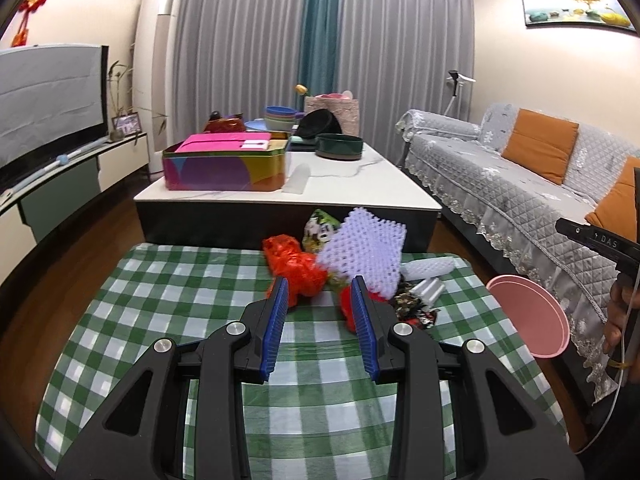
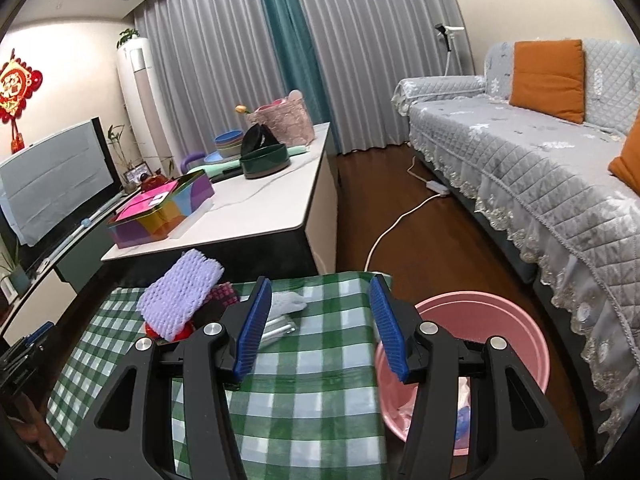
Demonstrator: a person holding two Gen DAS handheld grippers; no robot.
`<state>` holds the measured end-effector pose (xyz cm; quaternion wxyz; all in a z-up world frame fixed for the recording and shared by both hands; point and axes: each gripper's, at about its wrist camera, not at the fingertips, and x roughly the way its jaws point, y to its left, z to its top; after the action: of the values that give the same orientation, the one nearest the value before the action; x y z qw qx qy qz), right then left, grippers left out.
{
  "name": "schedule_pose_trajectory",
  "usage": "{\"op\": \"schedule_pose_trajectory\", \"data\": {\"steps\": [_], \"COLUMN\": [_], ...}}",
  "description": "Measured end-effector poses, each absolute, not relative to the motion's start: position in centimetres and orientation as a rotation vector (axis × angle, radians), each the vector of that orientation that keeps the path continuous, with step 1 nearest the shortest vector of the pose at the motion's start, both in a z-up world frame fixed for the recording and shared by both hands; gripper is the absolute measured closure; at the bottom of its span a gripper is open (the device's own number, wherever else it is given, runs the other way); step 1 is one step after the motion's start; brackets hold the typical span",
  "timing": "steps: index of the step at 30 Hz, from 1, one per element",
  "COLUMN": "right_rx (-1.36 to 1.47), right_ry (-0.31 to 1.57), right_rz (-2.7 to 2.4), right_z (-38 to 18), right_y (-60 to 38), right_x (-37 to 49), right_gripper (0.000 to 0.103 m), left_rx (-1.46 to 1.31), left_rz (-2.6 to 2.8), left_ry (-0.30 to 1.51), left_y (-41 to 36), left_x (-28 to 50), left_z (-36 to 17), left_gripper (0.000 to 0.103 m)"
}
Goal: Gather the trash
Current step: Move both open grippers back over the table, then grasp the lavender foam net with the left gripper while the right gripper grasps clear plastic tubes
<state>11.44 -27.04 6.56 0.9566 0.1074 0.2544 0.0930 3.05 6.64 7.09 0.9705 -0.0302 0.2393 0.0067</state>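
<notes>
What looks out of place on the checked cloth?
A heap of trash lies at the far edge of the cloth: red bag, purple foam net, wrappers. The pink bin stands beside it.

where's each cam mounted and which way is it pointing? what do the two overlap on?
Left wrist: on the left gripper, jaws open with nothing between, looking along its blue fingers at the trash pile on the green checked cloth; the right gripper and a hand show at the right edge.
Right wrist: on the right gripper, jaws open with nothing between, facing the cloth's right end and the pink bin.
Shared: cloth, bin, purple foam net, marble coffee table, sofa.
</notes>
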Motion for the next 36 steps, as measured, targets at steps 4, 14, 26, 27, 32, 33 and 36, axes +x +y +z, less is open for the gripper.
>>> {"op": "schedule_pose_trajectory", "data": {"steps": [4, 14, 26, 27, 32, 33, 36], "right_rx": [0.212, 0.178, 0.084, 0.084, 0.001, -0.017, -0.036], "right_ry": [0.528, 0.587, 0.69, 0.702, 0.784, 0.793, 0.812], "right_rz": [0.212, 0.285, 0.384, 0.39, 0.422, 0.419, 0.415], "right_z": [6.2, 3.7, -0.4, -0.7, -3.2, -3.5, -4.1], "right_y": [-25.7, -21.6, -15.5, -15.2, -12.6, -12.3, -11.9], "right_x": [12.3, 14.8, 18.4, 18.7, 20.1, 20.3, 20.7], "right_gripper": [0.051, 0.053, 0.054, 0.054, 0.051, 0.051, 0.051], "left_rx": [-0.077, -0.1, -0.152, -0.154, -0.166, -0.17, -0.195], "left_rz": [0.032, 0.041, 0.018, 0.012, -0.035, -0.038, -0.045], "left_ry": [0.493, 0.502, 0.531, 0.533, 0.55, 0.55, 0.563], "left_y": [7.7, 8.0, 7.4, 7.3, 6.4, 6.3, 6.2], "left_x": [3.5, 6.2, 11.3, 11.6, 13.8, 14.2, 15.4], "left_z": [6.6, 5.6, 3.4, 3.3, 2.4, 2.2, 1.6], "left_gripper": [0.07, 0.07, 0.07, 0.07, 0.06, 0.056, 0.052]}}
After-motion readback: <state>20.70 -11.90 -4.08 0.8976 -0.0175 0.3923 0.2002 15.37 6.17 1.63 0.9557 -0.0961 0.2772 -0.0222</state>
